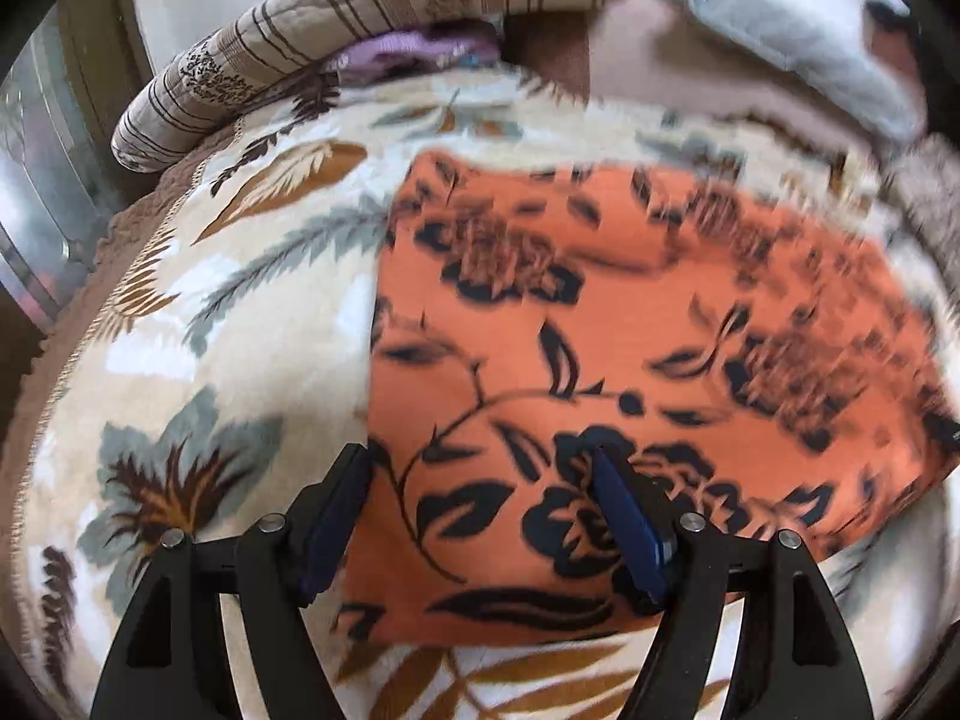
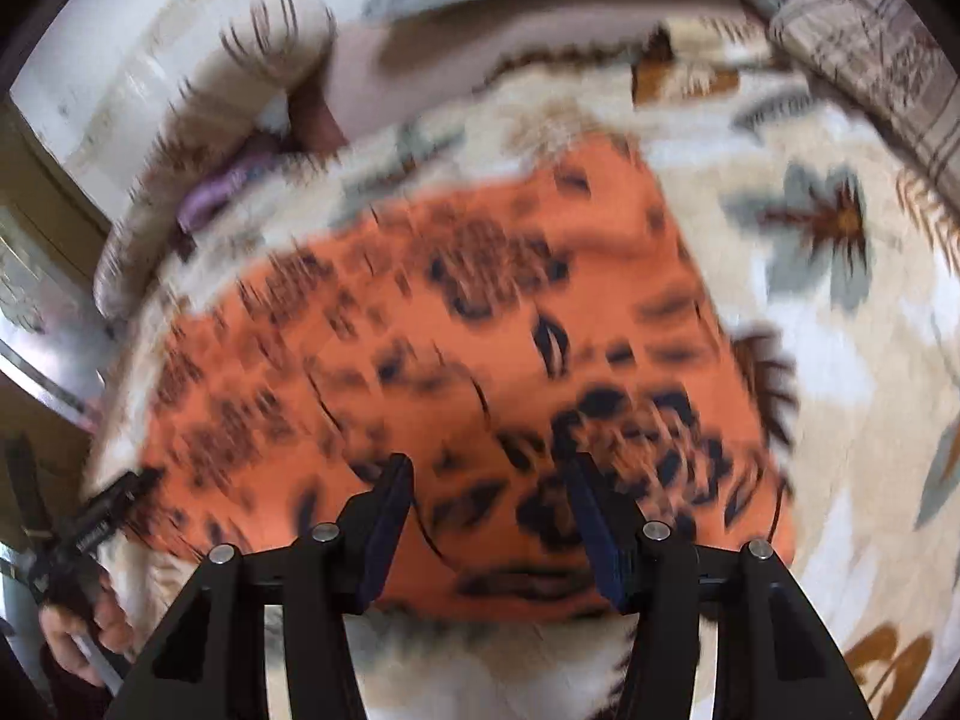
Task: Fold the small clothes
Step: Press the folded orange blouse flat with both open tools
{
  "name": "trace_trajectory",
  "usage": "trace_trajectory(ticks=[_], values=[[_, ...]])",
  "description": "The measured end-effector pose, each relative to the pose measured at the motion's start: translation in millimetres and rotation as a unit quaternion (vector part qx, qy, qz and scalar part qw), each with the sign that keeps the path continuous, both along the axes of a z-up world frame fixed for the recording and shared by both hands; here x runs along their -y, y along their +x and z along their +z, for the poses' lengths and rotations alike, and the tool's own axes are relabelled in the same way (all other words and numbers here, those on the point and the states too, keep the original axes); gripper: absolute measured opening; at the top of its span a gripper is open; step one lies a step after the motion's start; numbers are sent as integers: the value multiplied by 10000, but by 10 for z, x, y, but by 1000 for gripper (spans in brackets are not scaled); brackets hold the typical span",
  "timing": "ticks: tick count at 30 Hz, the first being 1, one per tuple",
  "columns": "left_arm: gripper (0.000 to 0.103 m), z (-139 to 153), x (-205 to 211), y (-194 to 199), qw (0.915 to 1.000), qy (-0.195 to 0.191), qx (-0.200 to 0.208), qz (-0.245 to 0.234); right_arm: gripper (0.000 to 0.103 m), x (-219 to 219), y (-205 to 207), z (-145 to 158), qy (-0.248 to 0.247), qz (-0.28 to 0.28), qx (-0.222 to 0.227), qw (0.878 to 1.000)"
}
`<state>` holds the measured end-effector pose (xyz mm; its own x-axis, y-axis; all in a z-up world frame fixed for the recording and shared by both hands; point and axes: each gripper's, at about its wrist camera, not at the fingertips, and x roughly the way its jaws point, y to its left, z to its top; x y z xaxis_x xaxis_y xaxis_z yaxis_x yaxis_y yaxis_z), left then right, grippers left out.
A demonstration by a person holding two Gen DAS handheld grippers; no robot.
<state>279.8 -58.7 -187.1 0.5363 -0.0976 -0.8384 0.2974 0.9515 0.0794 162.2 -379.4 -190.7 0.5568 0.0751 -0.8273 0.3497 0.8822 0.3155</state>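
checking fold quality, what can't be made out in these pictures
- Orange floral cloth: right wrist view motion-blurred, edges and layers unreadable.
- Its near edge: left wrist view, partly behind left gripper fingers.
- Purple item: mostly under the striped pillow.

a bed (image 1: 198,324) with a cream blanket printed in grey and brown leaves is carrying everything. an orange cloth with black flowers (image 1: 630,372) is lying flat on it, and a striped beige pillow (image 1: 336,42) is resting at the far edge.
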Motion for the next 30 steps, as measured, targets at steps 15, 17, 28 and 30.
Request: trace_trajectory(ticks=[15, 17, 28, 30], values=[[103, -195, -225, -338, 9986, -260, -99, 449, 72, -121, -89, -100, -216, 250, 13, 9995], [103, -198, -224, -354, 9985, -252, -82, 484, 80, -147, -53, -106, -181, 343, 30, 9992], [103, -122, -333, -649, 9984, -305, 65, 466, 90, -155, -60, -10, 3, 260, 290, 9992], [103, -42, -355, -797, 9978, -396, 285, 444, 89, -86, -140, 82, 294, 138, 609, 9976]])
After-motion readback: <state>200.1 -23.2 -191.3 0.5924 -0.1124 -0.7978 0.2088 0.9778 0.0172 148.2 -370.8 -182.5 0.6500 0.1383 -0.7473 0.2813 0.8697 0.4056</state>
